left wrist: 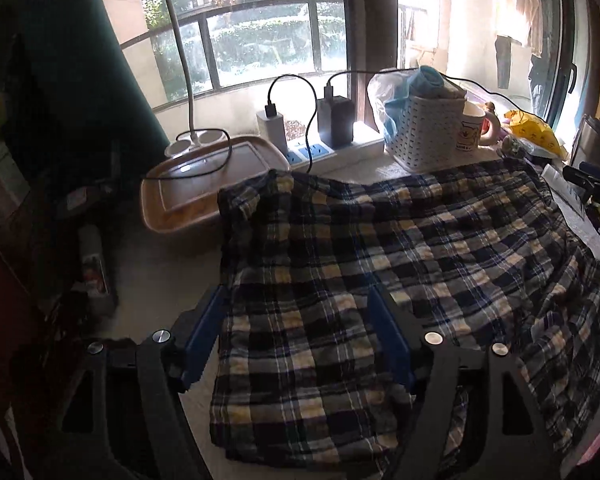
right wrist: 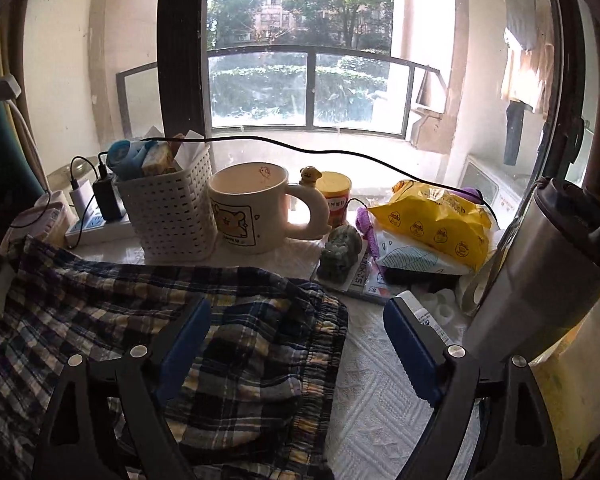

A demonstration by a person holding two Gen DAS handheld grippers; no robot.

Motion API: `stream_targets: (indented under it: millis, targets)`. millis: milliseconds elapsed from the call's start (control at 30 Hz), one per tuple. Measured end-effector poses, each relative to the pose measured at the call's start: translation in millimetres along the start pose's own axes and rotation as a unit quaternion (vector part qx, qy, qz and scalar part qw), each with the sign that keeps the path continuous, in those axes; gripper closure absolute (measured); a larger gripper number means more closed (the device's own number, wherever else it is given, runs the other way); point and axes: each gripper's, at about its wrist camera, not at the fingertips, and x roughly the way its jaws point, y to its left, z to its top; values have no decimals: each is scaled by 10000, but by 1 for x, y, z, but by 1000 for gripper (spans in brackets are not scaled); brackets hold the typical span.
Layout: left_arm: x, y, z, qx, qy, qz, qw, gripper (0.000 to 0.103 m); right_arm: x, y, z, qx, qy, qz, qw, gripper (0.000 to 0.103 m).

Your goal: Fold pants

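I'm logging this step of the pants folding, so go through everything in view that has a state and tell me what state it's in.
plaid pants: spread flat, rumpled, not yet folded
left tongs: open, astride one pant leg end
right tongs: open, over the waistband corner
mug: upright, looks empty
white basket: upright, stuffed full
steel tumbler: lid on, looks tilted
power strip: two chargers plugged in

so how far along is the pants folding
Early on. Done so far: the plaid pants lie spread on the table, wrinkled, with the elastic waistband toward the right; no clear fold shows. In hand: nothing gripped. The left gripper is open over one end of the cloth, and the right gripper is open, straddling the waistband edge. Left: grasping the pants and making all the folds.
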Motion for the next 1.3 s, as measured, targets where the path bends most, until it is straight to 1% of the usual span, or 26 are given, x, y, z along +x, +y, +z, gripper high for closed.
stream_targets:
  millis: [133,267,367,467,567,700,900,967,1133,1300]
  targets:
    - [1,-5,-33,-131,306,-20,9994,31,-21,4,-22,-39,75,137,9999,14]
    - [1,-6,-54,-426,464,-101,9980,31,-42,6,-43,-103,123,169,9997,14]
    - [2,-10,-66,-500,597,-174,9968,31,-60,5,-53,-205,93,160,9996,14]
    - [3,-13,-75,-524,713,-217,9958,31,-77,1,-66,-181,91,197,9996,14]
    - [6,-14,-82,-604,845,-323,9941,31,-85,-5,-83,-91,179,259,9995,14]
    - [11,-12,-88,-679,928,-411,9925,30,-92,-14,-111,88,339,234,9991,14]
    - [11,-9,-90,-762,821,-487,9925,28,-103,-36,-138,396,572,146,9975,14]
    - [10,-8,-91,-784,783,-495,9926,28,-107,-42,-142,426,608,192,9971,14]
    - [4,0,-95,-910,699,-487,9922,27,-108,-43,-144,345,670,267,9968,14]
    - [-13,10,-99,-898,615,-643,9920,27,-108,-39,-142,361,687,395,9962,14]
